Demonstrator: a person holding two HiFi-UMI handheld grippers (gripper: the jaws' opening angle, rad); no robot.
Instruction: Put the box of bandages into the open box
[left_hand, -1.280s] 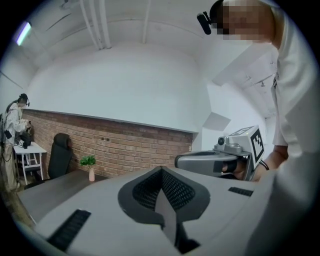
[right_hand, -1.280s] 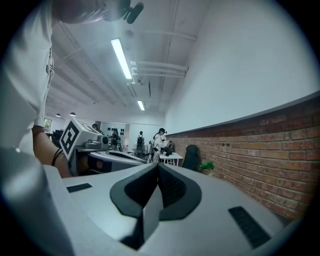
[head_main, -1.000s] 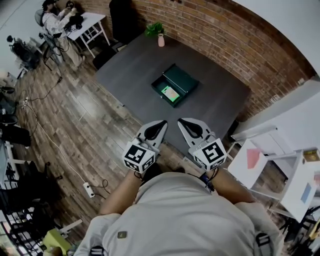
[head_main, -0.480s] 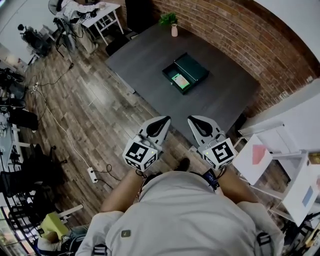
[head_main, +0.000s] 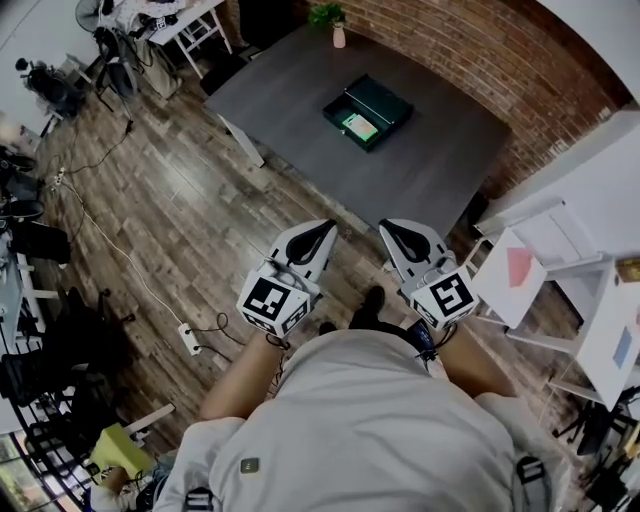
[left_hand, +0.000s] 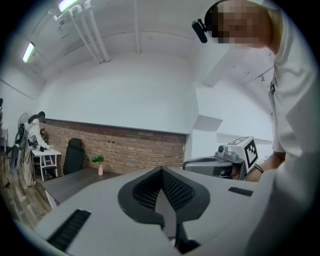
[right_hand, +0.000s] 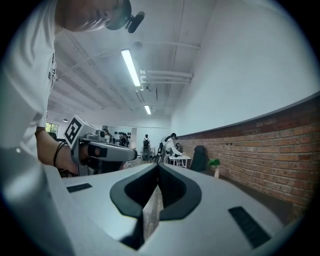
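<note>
- The left gripper (head_main: 324, 228) was held low in front of the person's body, above the wooden floor (head_main: 180, 220). Its jaws were pressed together with nothing between them.
- The right gripper (head_main: 391, 228) was just beside it at about the same height. Its jaws were likewise closed tip to tip and held nothing.
- Both grippers pointed roughly level toward the dark grey table (head_main: 300, 90), and both were well apart from it.
- The open box (head_main: 387, 100), dark green, lay on the table near its middle with its lid folded back flat.
- The box of bandages (head_main: 359, 126), small and light green, lay inside the open box, in the half nearer the person.
- A potted plant (head_main: 335, 22) in a pale vase stood at the table's far corner, close to the brick wall (head_main: 480, 50).
- A white shelf unit (head_main: 560, 260) stood to the person's right, and a white power strip (head_main: 189, 339) with its cable lay on the floor to the left.
- In the left gripper view the table, the plant and the brick wall showed beyond the closed jaws, with the right gripper off to the side.
</note>
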